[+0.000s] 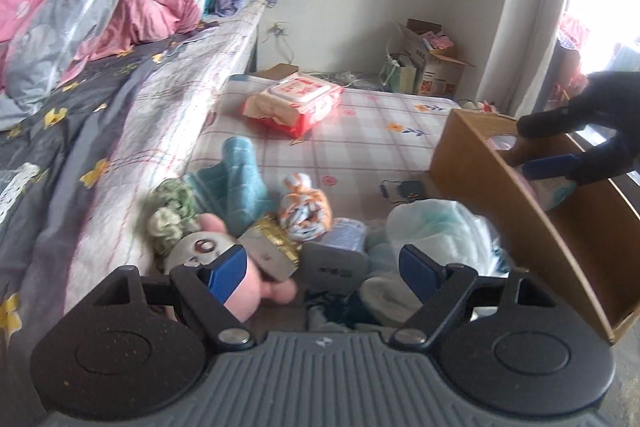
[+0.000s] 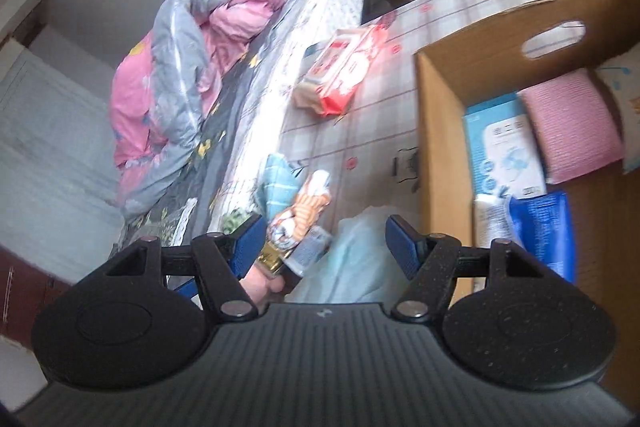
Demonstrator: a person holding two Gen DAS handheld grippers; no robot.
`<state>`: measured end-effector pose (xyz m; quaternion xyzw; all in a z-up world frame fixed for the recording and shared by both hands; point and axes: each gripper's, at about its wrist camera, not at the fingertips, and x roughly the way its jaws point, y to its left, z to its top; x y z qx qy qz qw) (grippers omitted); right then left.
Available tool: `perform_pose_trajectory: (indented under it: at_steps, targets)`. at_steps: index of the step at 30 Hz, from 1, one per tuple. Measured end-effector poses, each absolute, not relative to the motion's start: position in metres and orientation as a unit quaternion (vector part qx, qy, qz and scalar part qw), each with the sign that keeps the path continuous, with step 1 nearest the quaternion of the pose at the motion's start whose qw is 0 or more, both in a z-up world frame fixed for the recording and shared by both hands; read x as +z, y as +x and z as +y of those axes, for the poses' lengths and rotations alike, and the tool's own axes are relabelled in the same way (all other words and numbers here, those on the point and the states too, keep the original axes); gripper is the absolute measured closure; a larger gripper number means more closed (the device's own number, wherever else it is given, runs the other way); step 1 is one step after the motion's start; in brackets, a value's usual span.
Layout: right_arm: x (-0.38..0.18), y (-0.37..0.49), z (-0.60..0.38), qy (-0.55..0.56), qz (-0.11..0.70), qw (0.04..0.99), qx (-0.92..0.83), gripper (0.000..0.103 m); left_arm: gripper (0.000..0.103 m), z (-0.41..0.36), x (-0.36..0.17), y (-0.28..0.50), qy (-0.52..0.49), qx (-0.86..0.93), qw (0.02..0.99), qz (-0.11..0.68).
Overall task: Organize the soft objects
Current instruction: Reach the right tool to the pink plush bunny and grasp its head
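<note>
A heap of soft objects [image 1: 280,223] lies just ahead of the left gripper [image 1: 324,269], whose fingers stand wide with nothing clamped; a pink plush toy [image 1: 248,291] sits at its left fingertip. The right gripper [image 2: 326,245] hangs with fingers apart and empty, the wooden box [image 2: 440,131] beyond its right finger. The heap rests on a checked mattress [image 1: 360,123] beside a raised bed with a pink-and-grey quilt [image 1: 100,7].

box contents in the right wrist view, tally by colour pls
In the wooden box:
pink: 1, the pink ribbed pack
light blue and white: 1, the printed packet
dark blue: 1, the blue pouch
white: 1, the white item
Total: 4 clearly visible
</note>
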<state>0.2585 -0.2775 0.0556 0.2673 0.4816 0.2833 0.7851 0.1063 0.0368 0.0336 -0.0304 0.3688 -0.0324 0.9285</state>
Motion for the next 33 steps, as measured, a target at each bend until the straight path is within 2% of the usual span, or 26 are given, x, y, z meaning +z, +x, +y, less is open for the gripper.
perform_pose_trajectory:
  at_steps: [7, 14, 20, 25, 33]
  targets:
    - [0.041, 0.251, -0.161, 0.239, 0.527, 0.733, 0.357, 0.038, 0.02, 0.075, 0.01, 0.091, -0.013, 0.021, 0.926, 0.377]
    - [0.004, 0.248, -0.086, 0.198, 0.574, 0.719, 0.338, 0.043, 0.035, 0.109, -0.004, 0.105, -0.025, 0.043, 0.923, 0.381]
    - [-0.022, 0.252, -0.064, 0.162, 0.59, 0.728, 0.31, 0.047, 0.044, 0.12, -0.016, 0.128, -0.028, 0.032, 0.918, 0.395]
    - [-0.041, 0.257, -0.057, 0.154, 0.599, 0.729, 0.294, 0.054, 0.045, 0.126, -0.019, 0.134, -0.042, 0.025, 0.919, 0.392]
    - [-0.064, 0.27, -0.055, 0.194, 0.604, 0.719, 0.284, 0.056, 0.045, 0.136, -0.019, 0.138, -0.05, 0.027, 0.918, 0.393]
